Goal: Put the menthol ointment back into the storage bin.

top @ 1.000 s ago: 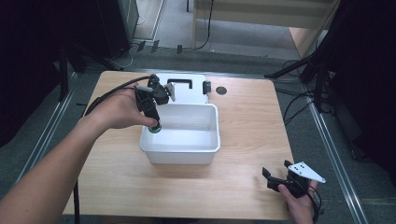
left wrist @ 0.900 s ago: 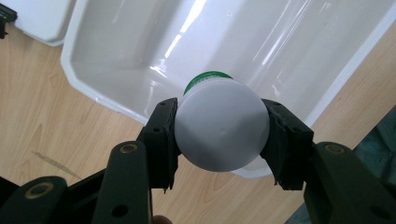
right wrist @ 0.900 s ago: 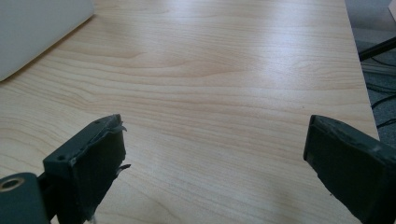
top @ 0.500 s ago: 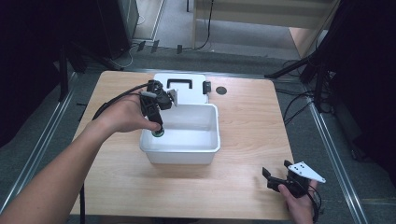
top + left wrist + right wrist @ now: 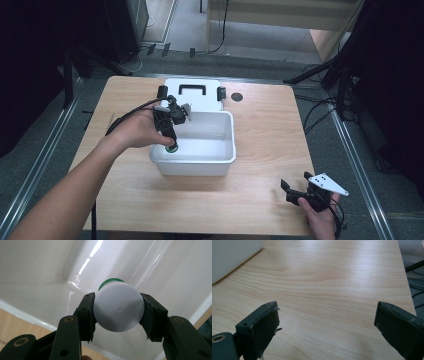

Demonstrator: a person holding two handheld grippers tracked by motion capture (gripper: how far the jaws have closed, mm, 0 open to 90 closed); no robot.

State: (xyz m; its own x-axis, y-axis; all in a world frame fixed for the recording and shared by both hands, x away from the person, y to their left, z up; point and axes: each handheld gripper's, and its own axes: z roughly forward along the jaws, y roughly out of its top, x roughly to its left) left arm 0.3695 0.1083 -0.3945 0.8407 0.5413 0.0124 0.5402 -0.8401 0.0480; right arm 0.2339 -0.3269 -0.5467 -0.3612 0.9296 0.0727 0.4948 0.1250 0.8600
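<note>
My left gripper (image 5: 171, 142) reaches down into the white plastic bin (image 5: 227, 152) at its left side and is shut on a small white bottle with a green cap (image 5: 171, 147). In the left gripper view the bottle's round white base (image 5: 118, 310) sits clamped between both jaws, the green cap pointing toward the bin's floor (image 5: 45, 267). My right gripper (image 5: 291, 192) rests open near the table's front right corner. In the right gripper view its jaws stand wide apart over bare wood (image 5: 332, 290), with nothing between them.
The bin's white lid (image 5: 192, 93) with black handle and clips lies flat behind the bin. A small dark disc (image 5: 237, 96) sits on the table to the lid's right. The bin's outer wall (image 5: 229, 255) shows in the right gripper view at upper left.
My left gripper has carried the bottle rightward and down, from over the bin's left rim into the bin. The right gripper has stayed still.
</note>
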